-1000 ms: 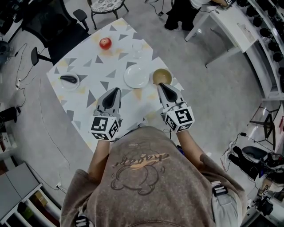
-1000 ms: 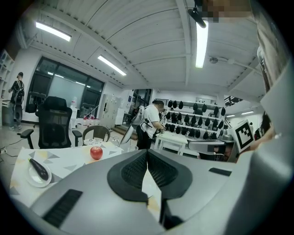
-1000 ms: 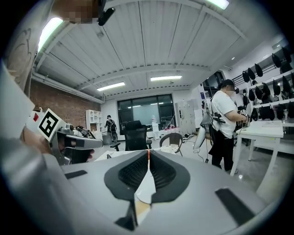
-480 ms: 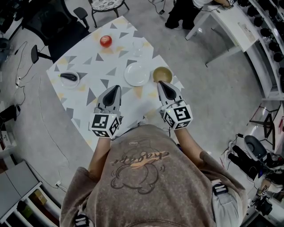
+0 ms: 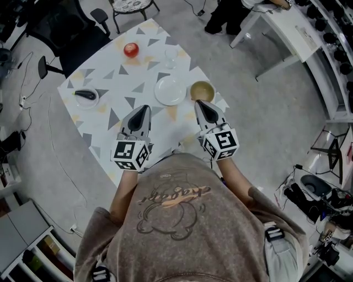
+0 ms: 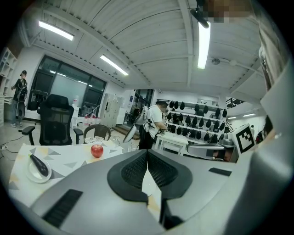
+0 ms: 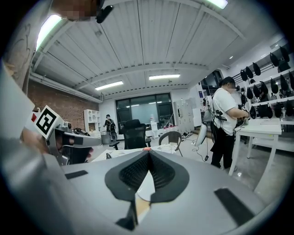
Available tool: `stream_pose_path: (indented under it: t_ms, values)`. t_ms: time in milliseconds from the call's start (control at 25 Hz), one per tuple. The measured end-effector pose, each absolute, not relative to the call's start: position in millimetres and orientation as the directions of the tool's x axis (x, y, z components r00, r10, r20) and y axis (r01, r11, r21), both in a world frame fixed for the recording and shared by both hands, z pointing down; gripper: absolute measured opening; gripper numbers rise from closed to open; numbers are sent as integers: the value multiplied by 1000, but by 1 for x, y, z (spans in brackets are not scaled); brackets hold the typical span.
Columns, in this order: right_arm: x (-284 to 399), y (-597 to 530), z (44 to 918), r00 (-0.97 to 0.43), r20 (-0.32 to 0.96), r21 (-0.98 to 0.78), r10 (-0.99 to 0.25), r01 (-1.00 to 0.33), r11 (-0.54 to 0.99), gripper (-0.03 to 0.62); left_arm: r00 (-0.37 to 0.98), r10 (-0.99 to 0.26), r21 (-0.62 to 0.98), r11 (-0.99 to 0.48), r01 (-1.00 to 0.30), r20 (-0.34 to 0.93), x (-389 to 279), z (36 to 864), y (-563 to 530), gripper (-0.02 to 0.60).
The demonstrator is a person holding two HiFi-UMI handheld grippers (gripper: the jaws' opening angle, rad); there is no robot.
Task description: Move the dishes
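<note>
On the triangle-patterned table (image 5: 110, 118), the head view shows a white plate (image 5: 170, 91), an olive bowl (image 5: 202, 91), a clear glass (image 5: 171, 55), a red apple (image 5: 131, 50) and a small dish with a dark item (image 5: 86, 97). My left gripper (image 5: 144, 109) hovers over the table's near part, just short of the white plate, jaws shut and empty. My right gripper (image 5: 197, 103) points at the bowl's near rim, also shut with nothing in it. The left gripper view shows the left gripper (image 6: 147, 152) with tips touching, the apple (image 6: 97, 150) and the small dish (image 6: 38, 168). The right gripper (image 7: 149, 153) also has its tips together.
A black office chair (image 5: 71, 27) and a round-seat chair (image 5: 131, 6) stand beyond the table's far side. A white desk (image 5: 287, 27) with a person at it is at the upper right. Cables lie on the floor at left (image 5: 25, 102).
</note>
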State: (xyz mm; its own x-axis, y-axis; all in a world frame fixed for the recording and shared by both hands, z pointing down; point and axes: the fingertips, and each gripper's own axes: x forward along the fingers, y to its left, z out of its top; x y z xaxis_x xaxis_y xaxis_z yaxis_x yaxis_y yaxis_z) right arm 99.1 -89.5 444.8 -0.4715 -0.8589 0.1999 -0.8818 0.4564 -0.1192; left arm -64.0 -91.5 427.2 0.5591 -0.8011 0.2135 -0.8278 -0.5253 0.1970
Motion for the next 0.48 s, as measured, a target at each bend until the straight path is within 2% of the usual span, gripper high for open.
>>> stream_pose_path:
  t_ms: [480]
  values:
    - [99, -87, 444, -470, 211, -107, -857, -883, 457, 5, 561, -801, 207, -524, -826, 209, -68, 427, -91, 20]
